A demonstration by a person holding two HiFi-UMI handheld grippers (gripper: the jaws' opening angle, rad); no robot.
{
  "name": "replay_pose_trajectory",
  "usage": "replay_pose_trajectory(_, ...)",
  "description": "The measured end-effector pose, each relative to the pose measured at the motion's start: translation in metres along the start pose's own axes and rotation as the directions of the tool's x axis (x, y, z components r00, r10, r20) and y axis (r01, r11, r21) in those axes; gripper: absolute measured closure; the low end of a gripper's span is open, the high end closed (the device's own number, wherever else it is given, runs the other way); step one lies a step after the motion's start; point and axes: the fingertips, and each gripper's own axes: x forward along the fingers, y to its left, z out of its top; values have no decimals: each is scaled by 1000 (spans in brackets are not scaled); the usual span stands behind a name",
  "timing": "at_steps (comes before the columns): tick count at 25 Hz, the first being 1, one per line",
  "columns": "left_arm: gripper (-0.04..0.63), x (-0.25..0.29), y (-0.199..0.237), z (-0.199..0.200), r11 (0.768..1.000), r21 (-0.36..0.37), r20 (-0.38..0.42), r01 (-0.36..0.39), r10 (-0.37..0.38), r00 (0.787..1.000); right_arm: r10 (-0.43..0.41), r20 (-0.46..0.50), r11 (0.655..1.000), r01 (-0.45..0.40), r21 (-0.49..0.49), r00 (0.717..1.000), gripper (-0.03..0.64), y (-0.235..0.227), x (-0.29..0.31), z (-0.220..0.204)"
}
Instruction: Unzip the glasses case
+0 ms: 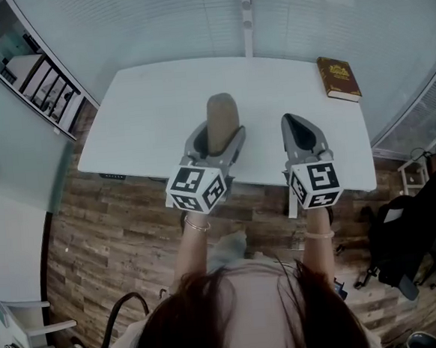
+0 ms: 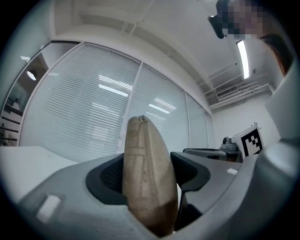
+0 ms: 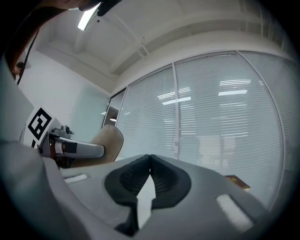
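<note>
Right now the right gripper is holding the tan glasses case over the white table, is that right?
No: the left gripper holds the tan glasses case over the white table, as the left gripper view shows. The right gripper is shut and empty.

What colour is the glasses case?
Tan, like light brown fabric; the left gripper view shows the glasses case best.

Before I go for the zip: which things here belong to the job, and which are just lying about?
Belongs to the job:
- glasses case, clamped between the jaws of the left gripper
- right gripper, jaws together, holding nothing

Just lying about:
- book, at the far right corner of the white table
</note>
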Motion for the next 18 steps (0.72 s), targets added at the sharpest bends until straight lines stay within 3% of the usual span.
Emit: replay_pose_trajectory(18,302,-48,-35,0,1000,28,-22,-1,1,1000,-16,-2,999,16,42,1000,614,26,-49,-3)
